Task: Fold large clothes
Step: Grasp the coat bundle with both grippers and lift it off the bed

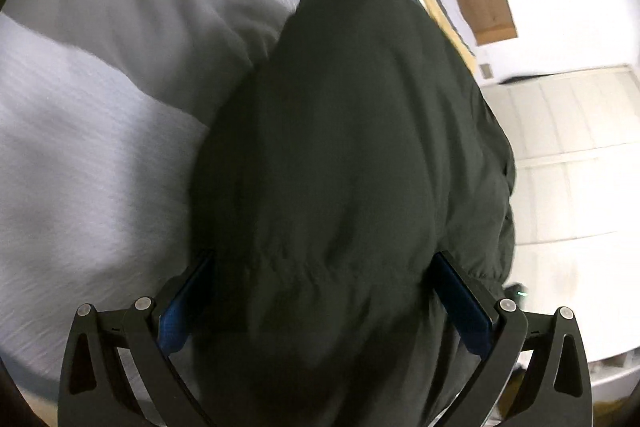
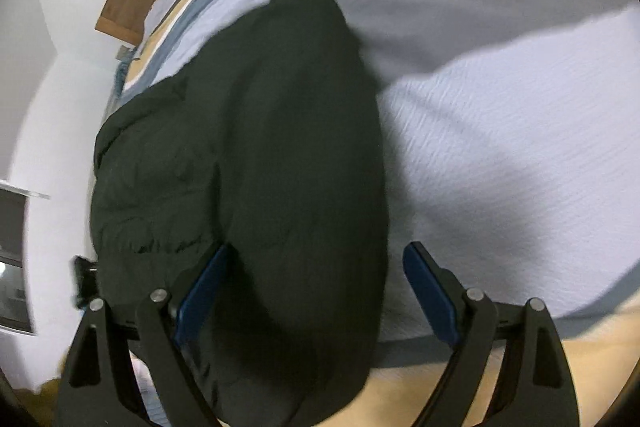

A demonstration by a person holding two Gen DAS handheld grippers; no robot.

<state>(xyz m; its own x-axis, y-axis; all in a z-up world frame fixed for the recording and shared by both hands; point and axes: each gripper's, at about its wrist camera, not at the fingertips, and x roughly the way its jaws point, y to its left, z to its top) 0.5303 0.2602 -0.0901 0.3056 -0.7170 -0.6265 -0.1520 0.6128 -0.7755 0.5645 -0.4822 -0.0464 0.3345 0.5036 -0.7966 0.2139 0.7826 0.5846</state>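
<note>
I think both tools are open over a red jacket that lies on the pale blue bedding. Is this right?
Not quite: the jacket is dark green, almost black, not red, as both wrist views show. The rest holds: the left tool and right tool are open over it, and it lies on the pale blue bedding.

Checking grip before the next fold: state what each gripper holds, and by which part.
Neither clamps anything. The left gripper and right gripper stand open, each straddling the dark green jacket near its gathered hem.
</note>
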